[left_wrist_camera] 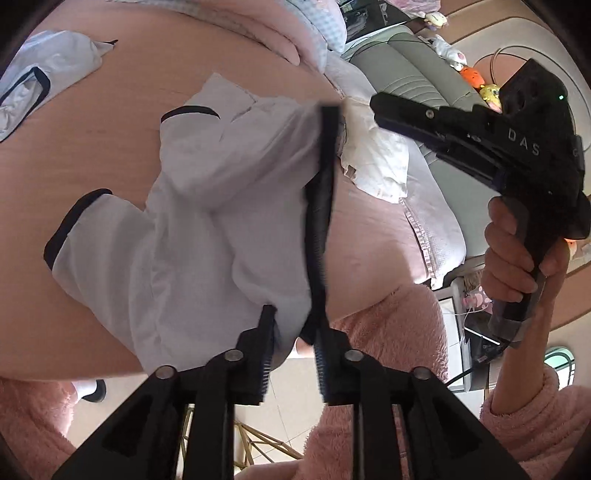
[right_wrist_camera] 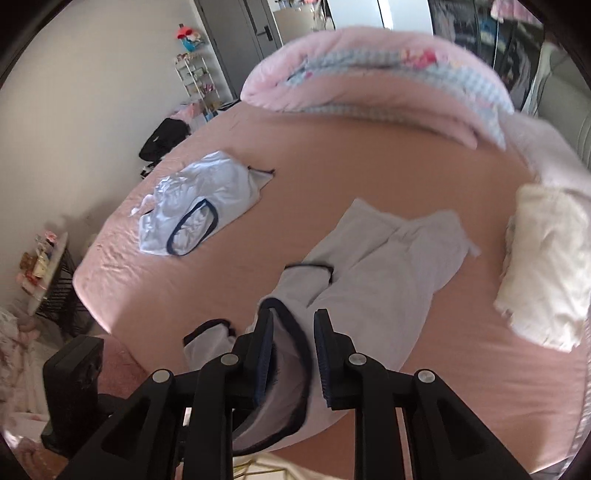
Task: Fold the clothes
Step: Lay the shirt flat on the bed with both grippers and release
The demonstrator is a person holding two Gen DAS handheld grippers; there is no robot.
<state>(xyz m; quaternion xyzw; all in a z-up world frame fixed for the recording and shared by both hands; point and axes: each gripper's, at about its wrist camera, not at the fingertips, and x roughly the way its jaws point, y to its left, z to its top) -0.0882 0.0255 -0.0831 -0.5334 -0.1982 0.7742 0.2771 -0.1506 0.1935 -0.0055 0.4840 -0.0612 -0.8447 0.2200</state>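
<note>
left wrist view: my left gripper (left_wrist_camera: 291,354) pinches the navy-trimmed white cotton garment (left_wrist_camera: 207,206); my right gripper (right_wrist_camera: 293,354), jaws parted, brackets its navy hem over the pink bedsheet (right_wrist_camera: 295,206).

Left claw (left_wrist_camera: 291,354) at six o'clock, fingers parted with pale cloth and a dark-trimmed hem bunched between them, grip not clear. White shorts (left_wrist_camera: 207,221) with navy trim sprawled across the centre on the pink bed (left_wrist_camera: 92,122), dark waistband (left_wrist_camera: 321,184) running up toward twelve. Second pale garment (left_wrist_camera: 40,81) at ten o'clock, well apart. Folded cream cloth (left_wrist_camera: 380,155) just right of the waistband, at one o'clock. Right claw (left_wrist_camera: 376,101) at two o'clock, black, gripped by a hand (left_wrist_camera: 517,251) in a fluffy pink sleeve (left_wrist_camera: 535,421) at four. Rolled pink blanket (left_wrist_camera: 266,26) at twelve.
</note>
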